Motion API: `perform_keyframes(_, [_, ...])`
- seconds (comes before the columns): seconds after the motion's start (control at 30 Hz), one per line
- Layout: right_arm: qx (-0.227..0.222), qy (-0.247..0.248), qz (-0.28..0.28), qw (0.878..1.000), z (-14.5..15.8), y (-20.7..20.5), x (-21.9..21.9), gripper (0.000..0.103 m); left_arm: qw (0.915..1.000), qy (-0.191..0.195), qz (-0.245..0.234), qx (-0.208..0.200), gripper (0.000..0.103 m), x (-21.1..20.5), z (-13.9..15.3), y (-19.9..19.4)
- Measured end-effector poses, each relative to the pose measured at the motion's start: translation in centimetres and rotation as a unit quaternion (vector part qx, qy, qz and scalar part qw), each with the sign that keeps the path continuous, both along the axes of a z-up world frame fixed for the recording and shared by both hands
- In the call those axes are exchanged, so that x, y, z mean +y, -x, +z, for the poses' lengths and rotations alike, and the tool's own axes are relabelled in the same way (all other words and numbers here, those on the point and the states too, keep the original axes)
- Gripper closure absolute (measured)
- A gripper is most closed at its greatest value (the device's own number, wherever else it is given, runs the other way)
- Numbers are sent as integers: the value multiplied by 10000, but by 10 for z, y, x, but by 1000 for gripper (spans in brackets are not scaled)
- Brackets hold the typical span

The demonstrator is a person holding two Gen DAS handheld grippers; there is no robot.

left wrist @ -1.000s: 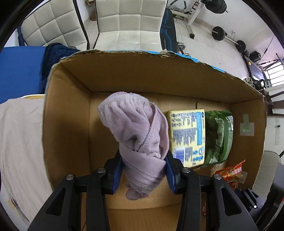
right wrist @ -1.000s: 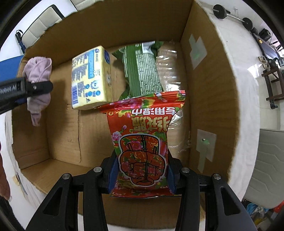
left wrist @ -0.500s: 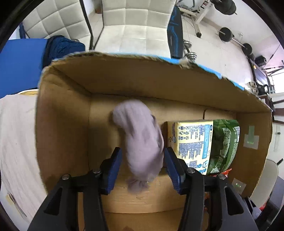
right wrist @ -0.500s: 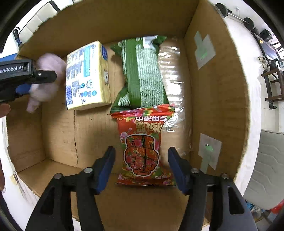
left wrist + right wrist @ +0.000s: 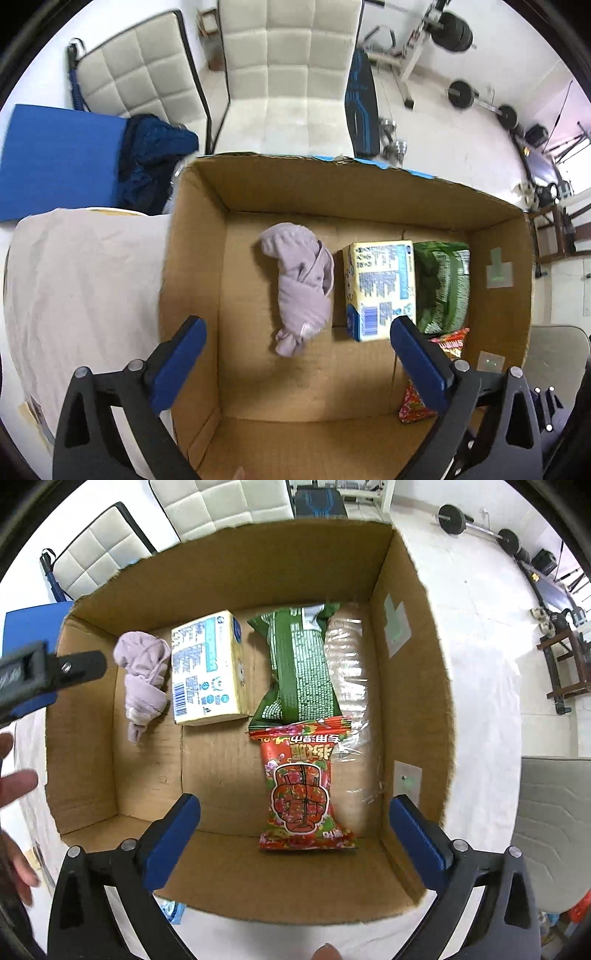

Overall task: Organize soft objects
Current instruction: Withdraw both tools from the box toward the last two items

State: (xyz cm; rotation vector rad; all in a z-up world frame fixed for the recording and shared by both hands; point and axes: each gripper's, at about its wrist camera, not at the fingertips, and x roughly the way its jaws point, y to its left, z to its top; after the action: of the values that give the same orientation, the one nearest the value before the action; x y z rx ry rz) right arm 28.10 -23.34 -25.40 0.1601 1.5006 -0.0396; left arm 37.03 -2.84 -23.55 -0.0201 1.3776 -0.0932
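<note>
The left gripper (image 5: 297, 334) hangs over the box (image 5: 195, 258) with its jaws opening wide and nothing between the pads. The cloth (image 5: 301, 286), a lilac knotted bundle, lies loose on the box floor below that gap, nearer the box's left wall than its right, touching neither finger.

The right gripper (image 5: 295, 810) points down into the same box, its jaws also opening, released. The red pack (image 5: 304, 786) lies flat on the box floor between the two blue fingers in that view but clear of both, its near end close to the box's near wall.

Just right of the cloth stands a yellow pack (image 5: 380, 288), touching or nearly touching it. Right of the yellow pack lies a green bag (image 5: 445, 286), and in the right wrist view a clear wrapper (image 5: 349, 657) lies between the green bag and the box's right wall. The red pack's far end overlaps the green bag's near end. From the right wrist view the left gripper's black body juts in over the box's left wall, with a person's fingers (image 5: 16, 782) below it.

The box sits on a surface under a pale sheet (image 5: 85, 280). Behind the box are white padded chairs (image 5: 291, 74), a blue mat (image 5: 55, 158) with a dark blue garment (image 5: 155, 155), and barbell weights (image 5: 480, 101) on a white floor.
</note>
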Motion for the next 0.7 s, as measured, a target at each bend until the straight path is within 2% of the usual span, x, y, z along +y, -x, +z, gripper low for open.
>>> perform_keyframes(0.17, [-192, 84, 16, 9998, 19, 14, 0, 0, 9991, 14, -9, -423, 1, 1, 28, 35])
perform_keyframes(0.53, [-905, 233, -44, 9956, 93, 68, -4, 0, 9929, -183, -37, -1178, 1, 1, 88, 114])
perform_keyframes(0.7, [-1227, 208, -45, 9922, 122, 93, -3, 0, 9900, -321, -41, -1374, 1, 0, 111, 143])
